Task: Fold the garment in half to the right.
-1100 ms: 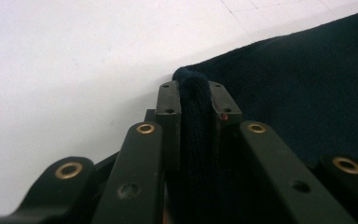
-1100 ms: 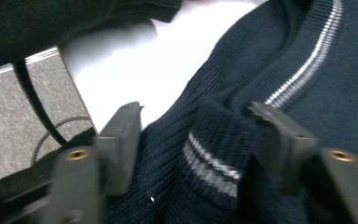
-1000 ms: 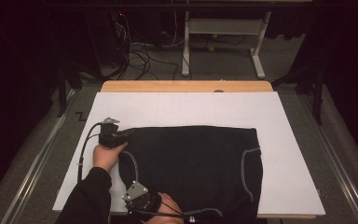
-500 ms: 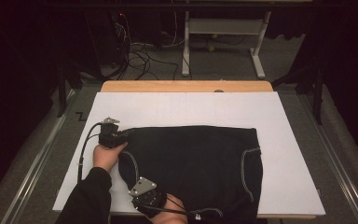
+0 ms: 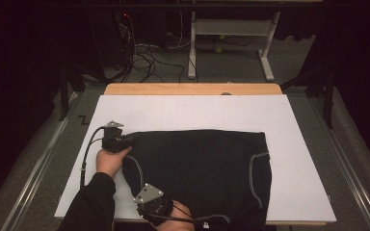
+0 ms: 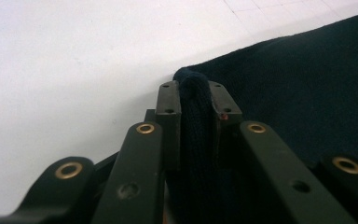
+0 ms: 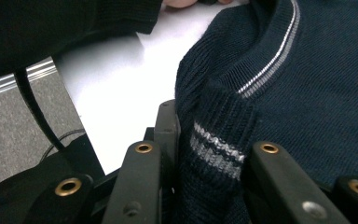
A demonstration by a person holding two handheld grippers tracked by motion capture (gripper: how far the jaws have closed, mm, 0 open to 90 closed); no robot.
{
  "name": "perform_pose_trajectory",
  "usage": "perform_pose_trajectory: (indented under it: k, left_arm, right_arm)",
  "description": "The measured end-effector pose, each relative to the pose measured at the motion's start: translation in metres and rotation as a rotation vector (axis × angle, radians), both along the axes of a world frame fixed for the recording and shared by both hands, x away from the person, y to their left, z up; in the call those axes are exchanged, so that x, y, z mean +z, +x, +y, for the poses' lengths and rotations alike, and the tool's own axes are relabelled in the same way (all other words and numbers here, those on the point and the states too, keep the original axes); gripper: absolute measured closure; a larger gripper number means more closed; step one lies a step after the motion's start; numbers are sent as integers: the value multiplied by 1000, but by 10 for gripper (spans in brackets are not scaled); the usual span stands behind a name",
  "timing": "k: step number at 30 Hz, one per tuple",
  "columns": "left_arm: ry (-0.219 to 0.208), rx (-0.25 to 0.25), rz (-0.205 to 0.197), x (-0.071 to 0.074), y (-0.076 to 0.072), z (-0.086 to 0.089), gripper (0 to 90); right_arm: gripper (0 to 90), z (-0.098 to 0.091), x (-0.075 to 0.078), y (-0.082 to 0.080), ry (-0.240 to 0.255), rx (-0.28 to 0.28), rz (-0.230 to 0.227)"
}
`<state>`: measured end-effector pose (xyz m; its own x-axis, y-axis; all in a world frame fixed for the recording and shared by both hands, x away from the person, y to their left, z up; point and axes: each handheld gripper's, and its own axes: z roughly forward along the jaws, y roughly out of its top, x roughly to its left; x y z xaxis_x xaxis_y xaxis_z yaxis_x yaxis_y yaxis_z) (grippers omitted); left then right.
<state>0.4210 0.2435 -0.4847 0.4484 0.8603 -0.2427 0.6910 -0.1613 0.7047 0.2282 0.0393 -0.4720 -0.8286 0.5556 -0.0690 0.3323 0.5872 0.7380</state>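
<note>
A dark navy sweater [image 5: 197, 168] with pale trim stripes lies spread on the white board [image 5: 197, 110]. My left gripper [image 5: 129, 140] sits at the sweater's far left corner. In the left gripper view it [image 6: 194, 93] is shut on a fold of the knit [image 6: 196, 140]. My right gripper [image 5: 148, 202] is at the near left edge, under its grey plate. Its jaws have just been closing. In the right gripper view it [image 7: 205, 123] is shut on the ribbed, striped edge [image 7: 216, 149] of the sweater [image 7: 307, 93].
The board lies on a wooden table [image 5: 192, 89]. Metal rails [image 5: 33, 168] run along both sides. Behind stand a table frame [image 5: 231, 33] and loose floor cables [image 5: 144, 53]. A small black mark [image 5: 83, 119] sits on the board's far left.
My right gripper has shifted slightly to the right along the near edge and onto the sweater's edge. The left gripper and the sweater's far corner have stayed put.
</note>
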Motion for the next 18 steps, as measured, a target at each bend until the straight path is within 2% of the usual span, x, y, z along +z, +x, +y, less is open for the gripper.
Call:
perform_pose_trajectory:
  k: [8, 13, 17, 18]
  left_arm:
    - [4, 11, -2, 0, 0, 0, 735]
    - [11, 22, -3, 1, 0, -1, 741]
    - [29, 33, -25, 4, -3, -2, 751]
    - [19, 43, -29, 5, -3, -2, 751]
  right_arm:
    - [742, -2, 7, -6, 24, -3, -58]
    - [744, -4, 12, -7, 39, -6, -71]
    - [743, -7, 13, -7, 50, -3, -79]
    - [743, -8, 14, -7, 52, -3, -77]
